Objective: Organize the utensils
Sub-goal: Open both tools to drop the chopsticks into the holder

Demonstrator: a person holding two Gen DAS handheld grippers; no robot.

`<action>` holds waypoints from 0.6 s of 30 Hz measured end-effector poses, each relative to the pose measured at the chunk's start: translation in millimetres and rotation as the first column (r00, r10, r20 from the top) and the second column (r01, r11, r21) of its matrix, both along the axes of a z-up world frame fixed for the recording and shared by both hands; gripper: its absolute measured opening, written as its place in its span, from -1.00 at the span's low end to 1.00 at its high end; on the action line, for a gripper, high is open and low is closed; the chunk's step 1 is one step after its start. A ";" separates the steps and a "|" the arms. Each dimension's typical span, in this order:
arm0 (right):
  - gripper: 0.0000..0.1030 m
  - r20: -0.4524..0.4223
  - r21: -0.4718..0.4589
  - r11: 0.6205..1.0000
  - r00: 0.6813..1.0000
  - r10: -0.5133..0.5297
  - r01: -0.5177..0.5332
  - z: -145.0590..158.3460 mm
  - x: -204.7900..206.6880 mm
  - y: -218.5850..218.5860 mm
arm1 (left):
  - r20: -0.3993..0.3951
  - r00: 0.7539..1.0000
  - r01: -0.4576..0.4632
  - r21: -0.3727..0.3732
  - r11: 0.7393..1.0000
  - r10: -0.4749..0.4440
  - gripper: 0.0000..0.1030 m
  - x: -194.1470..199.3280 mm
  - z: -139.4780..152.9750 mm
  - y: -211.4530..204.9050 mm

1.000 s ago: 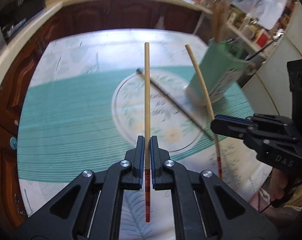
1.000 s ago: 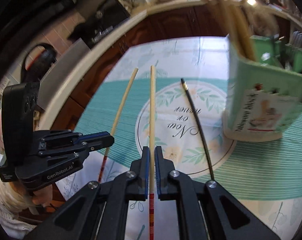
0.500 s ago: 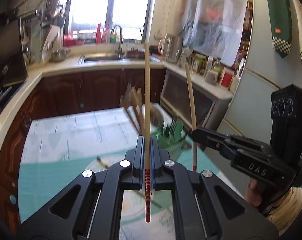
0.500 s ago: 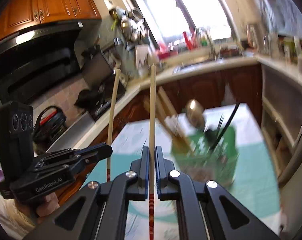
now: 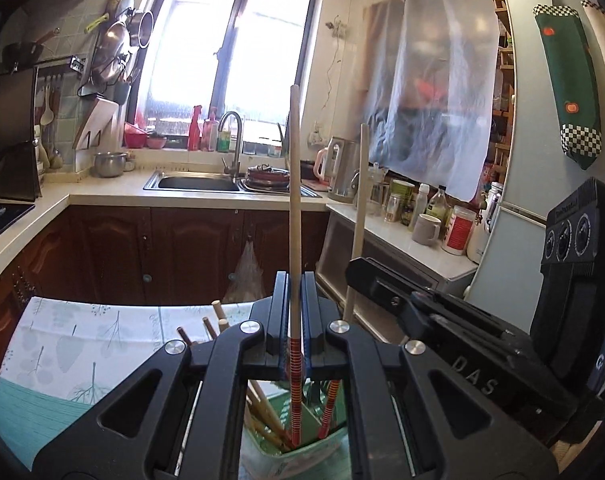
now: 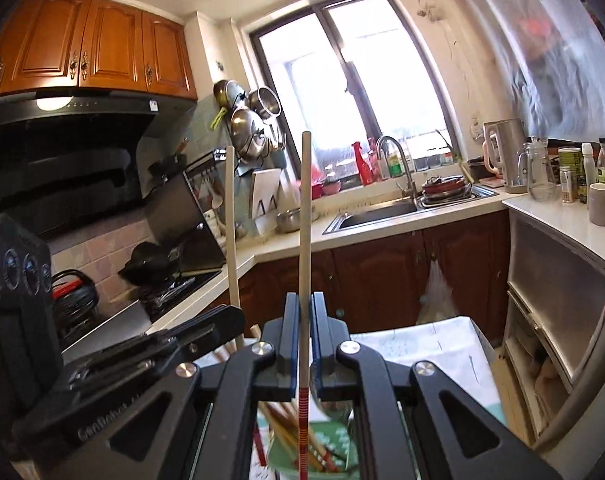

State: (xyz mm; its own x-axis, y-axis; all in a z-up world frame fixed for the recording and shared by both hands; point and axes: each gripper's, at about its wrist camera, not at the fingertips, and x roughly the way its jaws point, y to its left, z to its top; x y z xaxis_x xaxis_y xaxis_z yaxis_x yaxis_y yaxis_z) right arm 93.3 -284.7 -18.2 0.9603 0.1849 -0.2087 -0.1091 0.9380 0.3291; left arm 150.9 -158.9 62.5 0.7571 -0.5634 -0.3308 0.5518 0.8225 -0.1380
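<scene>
My left gripper (image 5: 294, 312) is shut on a wooden chopstick (image 5: 293, 208) with a red-striped end, held upright; the striped end reaches down into the green utensil holder (image 5: 322, 452) below. My right gripper (image 6: 304, 334) is shut on a matching chopstick (image 6: 304, 240), also upright, its striped end over the green holder (image 6: 322, 440). Each gripper shows in the other's view: the right one (image 5: 366, 276) with its chopstick (image 5: 360, 200), the left one (image 6: 222, 320) with its chopstick (image 6: 230, 224). The holder contains several other chopsticks (image 5: 262, 420).
The table with a white and teal leaf-pattern cloth (image 5: 82, 352) lies below. Behind are dark cabinets, a counter with a sink (image 5: 198, 182), a kettle (image 5: 338, 172), jars and a mug (image 5: 426, 229). A stove (image 6: 170, 280) is at the left.
Both grippers tilted up from pointing down at the table to upright and moved over the green holder; the chopsticks' striped ends now hang into it. The black utensil on the table is out of view.
</scene>
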 end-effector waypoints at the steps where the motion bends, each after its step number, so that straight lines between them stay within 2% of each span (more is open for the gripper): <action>1: -0.90 0.013 -0.010 1.000 1.000 -0.011 0.011 -2.6 3.1 0.8 | 0.009 1.000 -0.006 0.000 1.000 0.006 -0.94 3.3 -3.8 -3.7; 4: -0.90 0.044 -0.060 0.997 0.998 -0.039 0.041 -11.5 7.0 5.4 | 0.019 1.000 -0.018 -0.003 1.000 0.018 -0.94 11.6 -18.7 -5.5; 8: -0.90 0.046 -0.098 0.995 0.999 -0.009 0.013 -26.1 9.3 10.2 | 0.036 0.999 -0.013 0.001 1.000 0.013 -0.93 11.7 -42.5 -1.6; 11: -0.88 0.071 -0.161 0.987 0.997 0.007 0.005 -29.7 2.1 16.4 | 0.036 0.999 0.007 0.040 0.999 -0.009 -0.93 4.3 -59.3 3.3; 13: -0.88 0.043 -0.149 0.989 0.999 0.030 -0.023 -29.9 0.1 13.6 | 0.038 0.999 0.013 0.064 0.998 -0.015 -0.93 -2.1 -67.7 5.9; 18: -0.86 -0.028 -0.208 0.976 0.998 0.055 -0.059 -33.0 -1.0 18.4 | 0.008 1.000 0.006 0.106 0.994 -0.007 -0.91 -7.9 -77.8 17.1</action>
State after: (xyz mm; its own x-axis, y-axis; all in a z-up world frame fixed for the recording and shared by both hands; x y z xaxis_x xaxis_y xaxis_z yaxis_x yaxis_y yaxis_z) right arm 92.4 -266.3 -51.2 0.9443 0.1896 -0.2691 -0.1594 0.9786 0.1302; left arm 143.0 -141.8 -15.4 0.7561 -0.5309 -0.3826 0.5583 0.8284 -0.0463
